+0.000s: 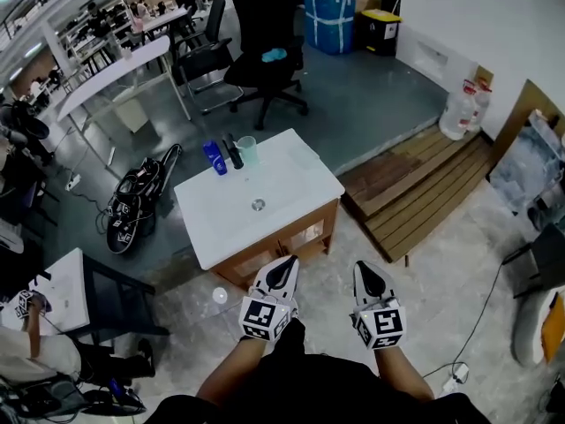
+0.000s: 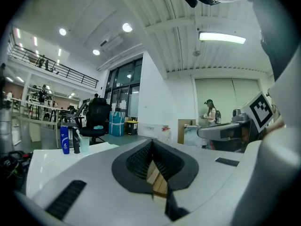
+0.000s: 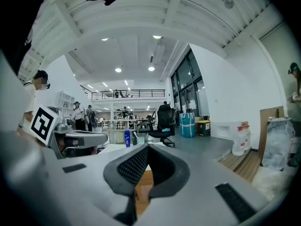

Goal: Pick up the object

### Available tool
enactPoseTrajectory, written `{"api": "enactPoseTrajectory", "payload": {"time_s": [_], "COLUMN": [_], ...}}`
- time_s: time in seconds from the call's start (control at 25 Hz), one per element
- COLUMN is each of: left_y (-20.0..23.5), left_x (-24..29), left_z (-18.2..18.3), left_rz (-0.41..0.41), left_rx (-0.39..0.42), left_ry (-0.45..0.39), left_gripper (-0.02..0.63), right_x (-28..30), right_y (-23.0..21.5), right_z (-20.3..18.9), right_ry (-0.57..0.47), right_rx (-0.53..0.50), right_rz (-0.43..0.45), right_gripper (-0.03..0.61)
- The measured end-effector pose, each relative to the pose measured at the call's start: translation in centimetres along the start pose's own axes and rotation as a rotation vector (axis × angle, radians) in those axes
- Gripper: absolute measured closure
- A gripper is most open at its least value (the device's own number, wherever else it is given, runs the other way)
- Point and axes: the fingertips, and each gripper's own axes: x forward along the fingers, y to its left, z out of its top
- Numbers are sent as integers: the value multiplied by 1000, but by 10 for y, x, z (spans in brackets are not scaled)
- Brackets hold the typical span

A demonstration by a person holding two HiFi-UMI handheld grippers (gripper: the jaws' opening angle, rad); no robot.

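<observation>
Open workshop floor, grey, with a white sink top on a wooden cabinet at its middle. At the top's far left corner three small things stand upright, side by side: a blue bottle, a black bottle and a clear cup. Which one the task means cannot be told. None is touched. A round drain sits near the middle of the top.

Both tools hang at the near side of the cabinet, well apart from the bottles and close to the person's body. The left gripper has its jaws together at the tips, with nothing between them; its own view shows the same, with the blue bottle far off to the left. The right gripper is likewise closed and empty, level with the left one and just beside it.

Further out, a wooden pallet lies right of the cabinet, with water jugs by the wall. A black chair stands beyond the sink, a blue bag behind it. Black gear is piled on the floor to the left.
</observation>
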Motion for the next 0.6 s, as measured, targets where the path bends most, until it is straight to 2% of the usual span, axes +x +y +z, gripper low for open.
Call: {"api": "enactPoseTrajectory", "payload": {"time_s": [0.28, 0.6], "left_y": [45, 104], "left_x": [38, 79], "left_z": [4, 2], "left_rz": [15, -3], "left_rx": [-10, 15], "left_ry": [9, 62], "left_gripper": [600, 600], "right_x": [57, 135], "right_y": [5, -4], "right_z": [12, 18], "right_ry": [9, 41], "right_rx": [-55, -14], "right_rz": [24, 10], "right_gripper": [560, 560]}}
